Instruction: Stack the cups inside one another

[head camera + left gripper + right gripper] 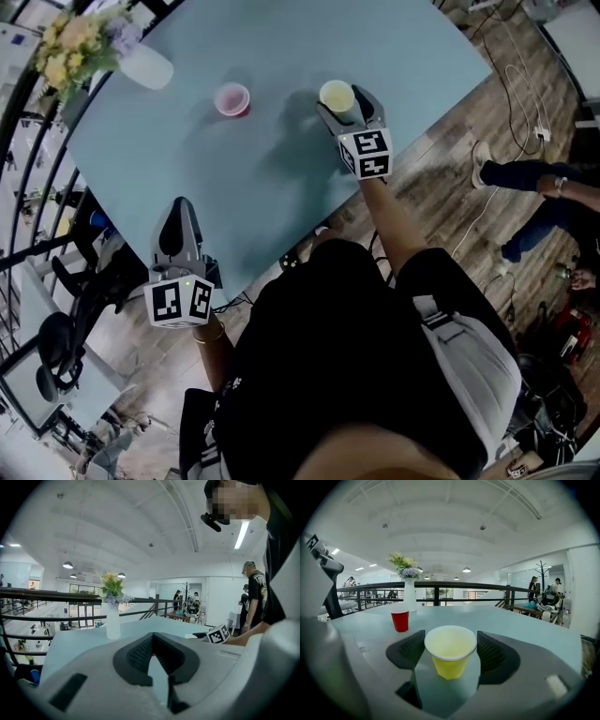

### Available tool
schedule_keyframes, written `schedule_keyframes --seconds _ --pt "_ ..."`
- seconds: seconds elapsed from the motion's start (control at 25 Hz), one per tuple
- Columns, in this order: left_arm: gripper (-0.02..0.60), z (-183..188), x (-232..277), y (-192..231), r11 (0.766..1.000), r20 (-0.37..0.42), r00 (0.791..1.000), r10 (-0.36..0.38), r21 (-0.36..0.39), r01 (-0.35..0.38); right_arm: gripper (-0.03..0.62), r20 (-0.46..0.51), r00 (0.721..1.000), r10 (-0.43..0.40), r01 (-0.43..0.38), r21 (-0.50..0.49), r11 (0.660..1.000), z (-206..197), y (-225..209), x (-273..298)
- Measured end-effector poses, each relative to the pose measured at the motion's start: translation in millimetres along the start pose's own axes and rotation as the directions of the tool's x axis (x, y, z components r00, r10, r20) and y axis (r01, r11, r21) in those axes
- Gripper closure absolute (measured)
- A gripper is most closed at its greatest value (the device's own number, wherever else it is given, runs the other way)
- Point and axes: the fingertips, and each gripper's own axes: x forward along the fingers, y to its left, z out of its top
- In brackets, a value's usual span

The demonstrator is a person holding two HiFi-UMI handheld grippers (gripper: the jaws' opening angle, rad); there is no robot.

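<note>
Step in hand: the pickup of the first cup. The R gripper [451, 645] is straddling the yellow cup [449, 660], which is standing upright on the bench [281, 178] btwn the jaws. The jaws are sitting wide apart w/ pads just beside the rim on each side. The rim is showing no squeeze, so I'm reading this as no grip yet.

The red cup [400, 619] is standing upright farther out and to the left, well apart from the yellow one and nearer the white vase [409, 595]. The L gripper [153, 652] is hanging by the near bench edge, jaws meeting at the tips w/ nothing in them.

Next move, as I'm judging it: closing gently on the yellow wall, lifting, carrying it over the red cup and lowering straight in, axes lined up.

Materials: both cups are looking thin-walled, prob. paper or light plastic, tapered w/ a rolled rim, so they're likely crushing or tipping easily. The bench is showing a smooth, pale blue, slightly glossy top, so a cup may be sliding if nudged. The pads are looking dark, ribbed and rubbery.
</note>
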Motion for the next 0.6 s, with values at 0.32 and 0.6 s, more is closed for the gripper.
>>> schedule_keyframes --seconds 0.32,0.6 --pt "0.595 3.1 -3.7 0.2 1.0 0.017 1.0 0.011 -0.014 -0.011 0.252 0.014 1.0 0.009 -0.009 -0.012 1.0 13.7 0.0 -4.5" --pt "0.595 3.5 -13.3 8.6 0.999 0.042 0.999 0.026 -0.026 -0.025 0.252 0.063 0.997 0.047 -0.046 -0.018 0.999 43.7 21.6 -9.0"
